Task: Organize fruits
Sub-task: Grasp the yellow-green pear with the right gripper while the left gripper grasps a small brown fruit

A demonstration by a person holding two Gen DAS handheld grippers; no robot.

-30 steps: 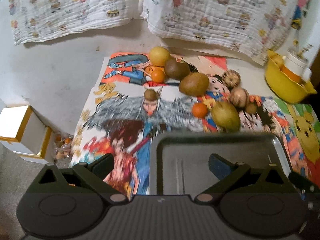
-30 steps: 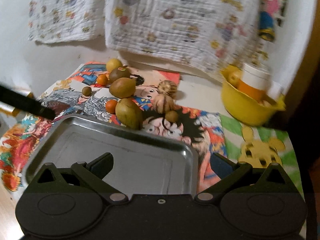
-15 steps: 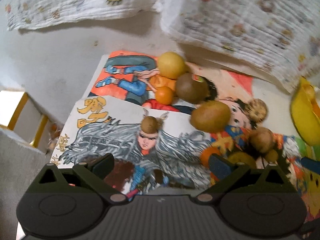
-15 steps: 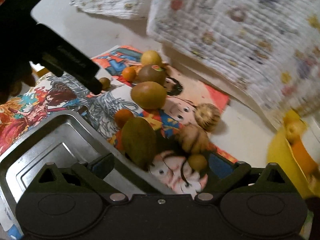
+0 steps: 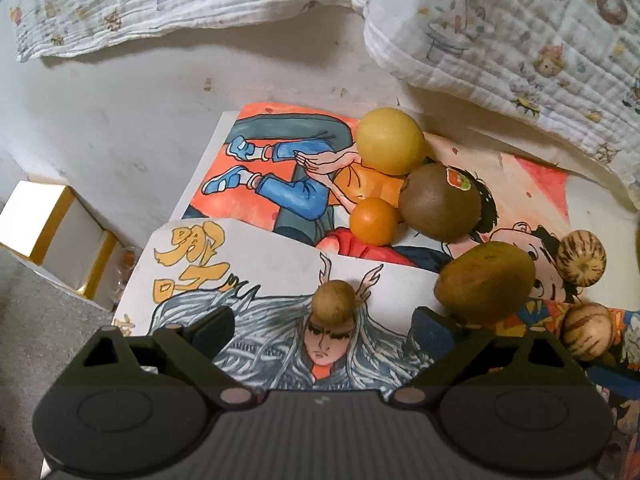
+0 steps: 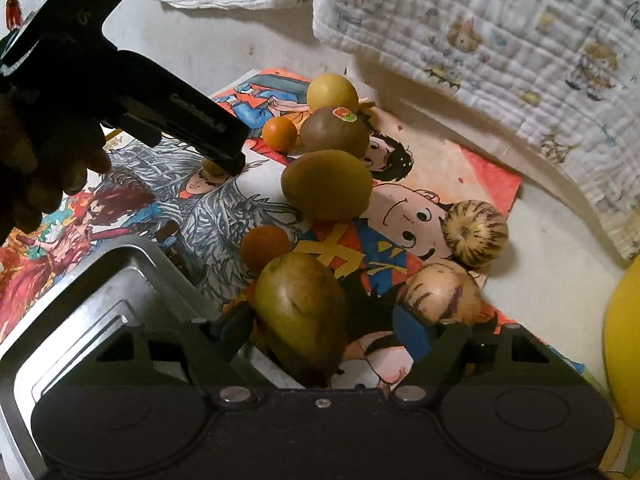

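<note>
- Smooth round yellow fruit (image 5: pixel 390 141), fuzzy brown kiwi (image 5: pixel 440 201) with a sticker and a glossy little orange (image 5: pixel 374 221) cluster on paper cartoon posters (image 5: pixel 276 184) across the desk; quilted cloth (image 5: pixel 520 32) hangs behind.
- Both tongs have dropped closer since 1.0 s ago; the steel tray (image 6: pixel 100 292) has left the left view.
- Left tongs (image 5: pixel 322 326) spread wide, a small brown fruit (image 5: pixel 335 302) just ahead between the tips.
- Right tongs (image 6: pixel 324 330) wide around a green-yellow mango (image 6: pixel 300 308), not gripping.

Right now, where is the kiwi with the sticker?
In the left wrist view, the stickered kiwi sits right of centre, touching the small orange, just below the yellow fruit.
</note>
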